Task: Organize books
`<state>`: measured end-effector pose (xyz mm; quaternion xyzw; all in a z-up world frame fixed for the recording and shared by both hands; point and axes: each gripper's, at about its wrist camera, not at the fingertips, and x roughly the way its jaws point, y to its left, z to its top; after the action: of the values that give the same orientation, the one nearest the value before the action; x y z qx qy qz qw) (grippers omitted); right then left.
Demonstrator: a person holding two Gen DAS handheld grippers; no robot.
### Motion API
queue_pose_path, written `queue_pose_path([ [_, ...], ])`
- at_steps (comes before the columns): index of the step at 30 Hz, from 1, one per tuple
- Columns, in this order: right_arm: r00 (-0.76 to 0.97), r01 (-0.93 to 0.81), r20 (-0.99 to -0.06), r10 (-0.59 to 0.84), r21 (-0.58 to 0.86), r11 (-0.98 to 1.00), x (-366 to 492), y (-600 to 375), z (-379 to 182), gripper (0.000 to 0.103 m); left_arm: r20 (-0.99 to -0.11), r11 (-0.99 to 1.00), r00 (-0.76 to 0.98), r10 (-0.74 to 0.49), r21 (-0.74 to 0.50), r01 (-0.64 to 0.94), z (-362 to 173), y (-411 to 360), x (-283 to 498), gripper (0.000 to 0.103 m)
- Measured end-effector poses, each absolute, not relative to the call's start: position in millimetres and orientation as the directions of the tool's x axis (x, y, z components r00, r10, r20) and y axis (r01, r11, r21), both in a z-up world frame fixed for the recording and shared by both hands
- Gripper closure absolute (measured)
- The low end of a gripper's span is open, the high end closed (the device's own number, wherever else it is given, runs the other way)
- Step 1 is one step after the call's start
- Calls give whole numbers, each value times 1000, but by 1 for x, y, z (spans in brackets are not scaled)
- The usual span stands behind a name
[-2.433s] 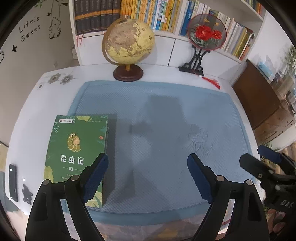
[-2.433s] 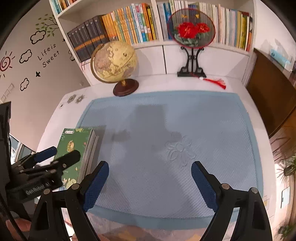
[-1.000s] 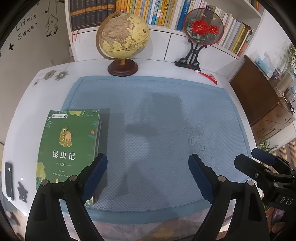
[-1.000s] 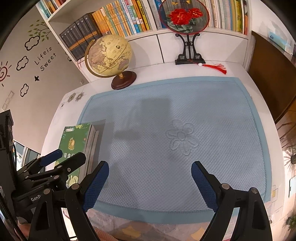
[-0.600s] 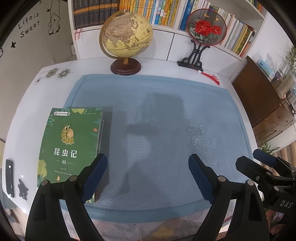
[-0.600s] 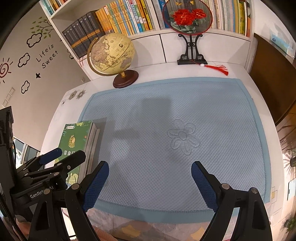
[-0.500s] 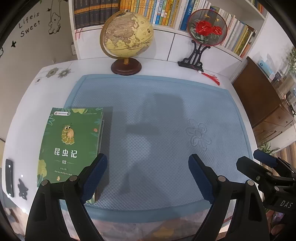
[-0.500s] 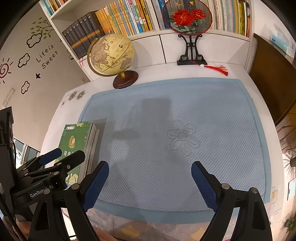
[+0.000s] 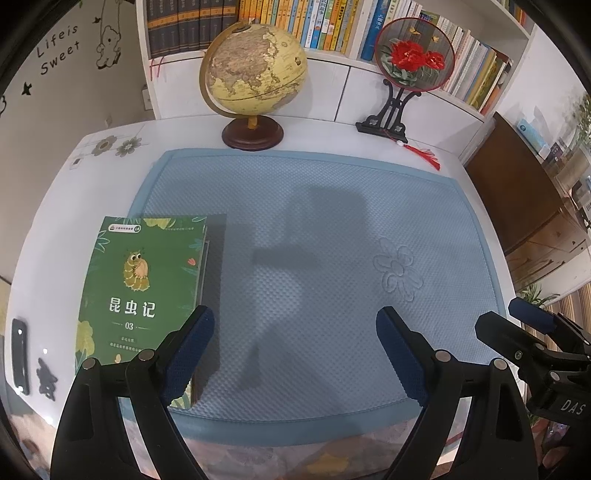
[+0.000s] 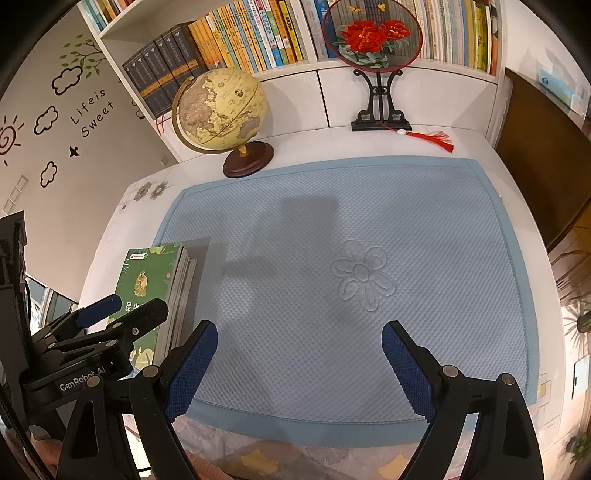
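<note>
A stack of books with a green cover on top (image 9: 144, 288) lies flat at the left edge of the blue mat (image 9: 314, 229); it also shows in the right wrist view (image 10: 155, 280). My left gripper (image 9: 295, 339) is open and empty, above the mat's front edge, its left finger beside the stack. My right gripper (image 10: 299, 350) is open and empty over the mat's front. Each gripper shows in the other's view: the right one (image 9: 532, 332) at far right, the left one (image 10: 110, 317) over the stack.
A globe (image 9: 255, 77) and a round red-flower fan on a black stand (image 9: 410, 62) stand at the table's back. A bookshelf (image 10: 258, 33) full of upright books is behind them. A dark phone (image 9: 20, 354) lies at the table's left edge. A brown cabinet (image 10: 546, 147) stands to the right.
Both grippers have shifted slightly, so the scene sits a little differently in view. The book stack has not moved and both grippers have stayed open.
</note>
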<state>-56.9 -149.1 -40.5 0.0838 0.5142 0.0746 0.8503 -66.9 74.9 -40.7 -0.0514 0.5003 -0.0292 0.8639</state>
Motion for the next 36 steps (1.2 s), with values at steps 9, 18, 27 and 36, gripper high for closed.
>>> queue_pose_path([
  [9, 459, -35, -863, 211, 220, 975, -59, -149, -40, 14, -861, 994, 499, -94, -110, -3, -41, 75, -67, 14],
  [18, 457, -38, -864, 211, 218, 975, -56, -150, -42, 14, -860, 994, 503, -90, -107, -5, -41, 77, -66, 14],
  [27, 455, -37, -865, 213, 221, 975, -57, -149, -43, 14, -859, 995, 506, -84, -98, -2, -40, 78, -67, 14],
  [36, 454, -36, -865, 213, 222, 974, -59, -148, -44, 14, -856, 996, 511, -76, -90, -2, -39, 75, -70, 14],
])
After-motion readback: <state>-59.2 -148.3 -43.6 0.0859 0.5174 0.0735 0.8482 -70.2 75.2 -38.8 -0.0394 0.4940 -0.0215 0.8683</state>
